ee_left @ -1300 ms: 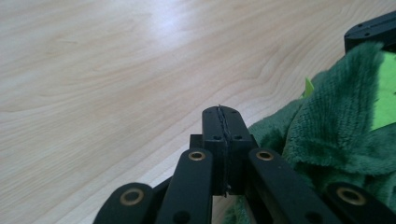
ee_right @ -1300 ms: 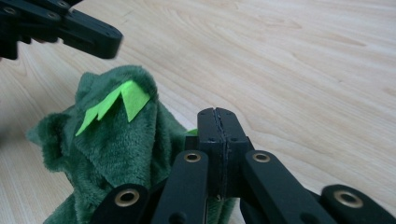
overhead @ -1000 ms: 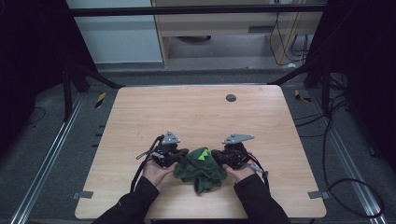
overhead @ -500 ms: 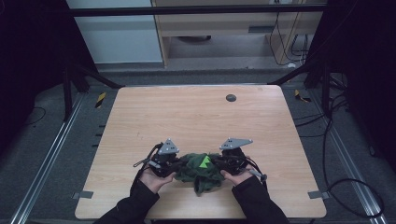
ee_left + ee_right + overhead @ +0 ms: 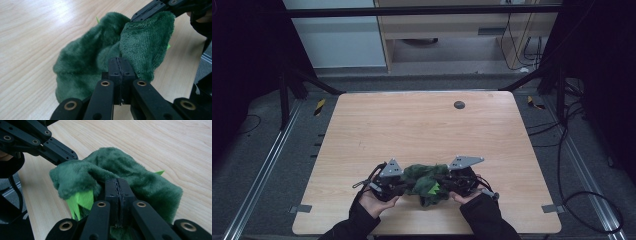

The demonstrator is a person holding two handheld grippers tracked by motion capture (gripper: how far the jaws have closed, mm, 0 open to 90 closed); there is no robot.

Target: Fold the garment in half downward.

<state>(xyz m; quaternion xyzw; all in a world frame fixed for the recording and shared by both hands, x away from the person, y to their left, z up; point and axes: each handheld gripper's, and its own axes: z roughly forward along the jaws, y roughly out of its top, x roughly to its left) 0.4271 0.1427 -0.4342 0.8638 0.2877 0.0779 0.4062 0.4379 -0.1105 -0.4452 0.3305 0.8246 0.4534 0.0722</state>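
Low in the high view, just above the bottom centre of the frame, a crumpled dark green plush cloth is bunched between the two tools near the front edge of the wooden table. The left gripper has it from the left side of the frame and the right gripper from the right, each held in a hand with a dark sleeve coming up from the bottom edge.

In the left gripper view the jaws are pressed together at the centre bottom, and the fleece seems to be pinched at their tips. In the right gripper view the jaws are likewise closed, with green pile swelling around them and bright lime-green pointed trim hanging just to their left. The opposing tool shows in the upper corner of each gripper view, its jaw tips buried in the same fabric.

Most of the bundle rests slack on the table; I cannot tell whether any of it is lifted.

As for trouble, I would guess that each pinch catches only a thin fold of deep pile, so a sharp pull apart might slip one side free. The cloth also sits close to the near edge, so a dropped corner could slide off toward the person.
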